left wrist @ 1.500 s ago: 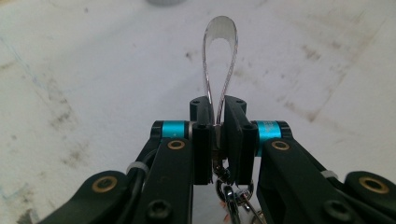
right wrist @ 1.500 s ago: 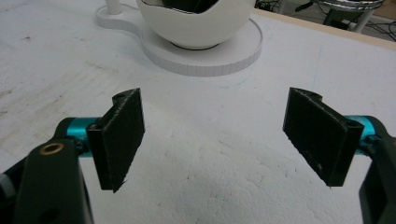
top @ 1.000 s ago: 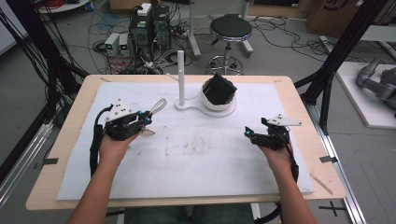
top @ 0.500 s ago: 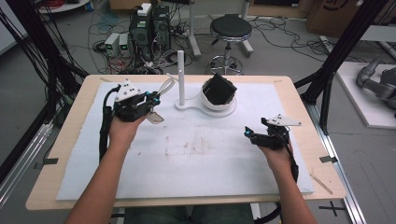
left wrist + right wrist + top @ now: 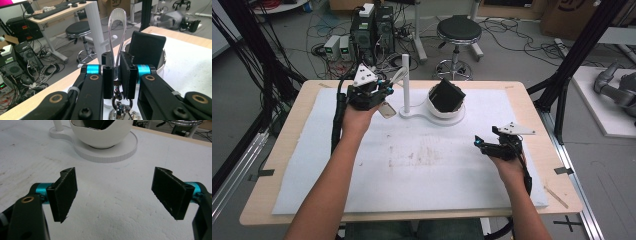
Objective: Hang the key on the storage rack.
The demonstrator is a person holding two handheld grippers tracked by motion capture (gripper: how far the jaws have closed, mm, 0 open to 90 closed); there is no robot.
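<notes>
left hand-held gripper [image 5: 115, 75] clamps keyring loop [image 5: 117, 30] | slip loop squarely over white post [image 5: 405, 82] | right hand-held gripper [image 5: 113, 195] open, idle on bench [image 5: 522, 100]

Your wooden table [image 5: 533, 102] is covered almost edge to edge by a white foam sheet [image 5: 337, 175], which carries brownish stains [image 5: 417, 156] near its middle. Beyond the far edge of your table a black round stool [image 5: 458, 31] stands on the grey floor, with two black computer towers [image 5: 373, 27] to its left and two small pale units showing green lights [image 5: 338, 47] beside them. Loose cables [image 5: 517, 30] lie across the floor. Black frame posts [image 5: 572, 55] stand at your right, with a grey robot arm [image 5: 614, 90] on a white platform behind them. A keyboard [image 5: 50, 11] lies on a desk.
</notes>
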